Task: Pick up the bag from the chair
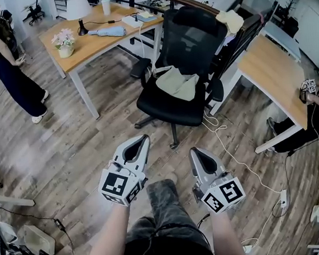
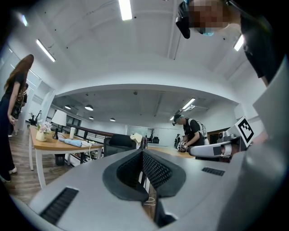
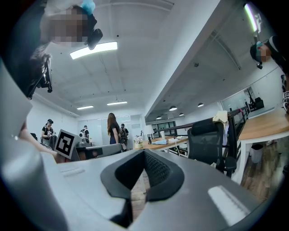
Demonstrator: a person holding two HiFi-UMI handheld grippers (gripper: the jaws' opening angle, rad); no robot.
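Though limp — beige bag [image 1: 176, 84], mesh chair [image 1: 191, 37]

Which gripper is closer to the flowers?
Left. The left gripper is down-right of the flowers in the head view; the right gripper is farther right, beyond the person's knee.

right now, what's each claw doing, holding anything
Left claw: closed, holding nothing.
Right claw: closed, holding nothing.
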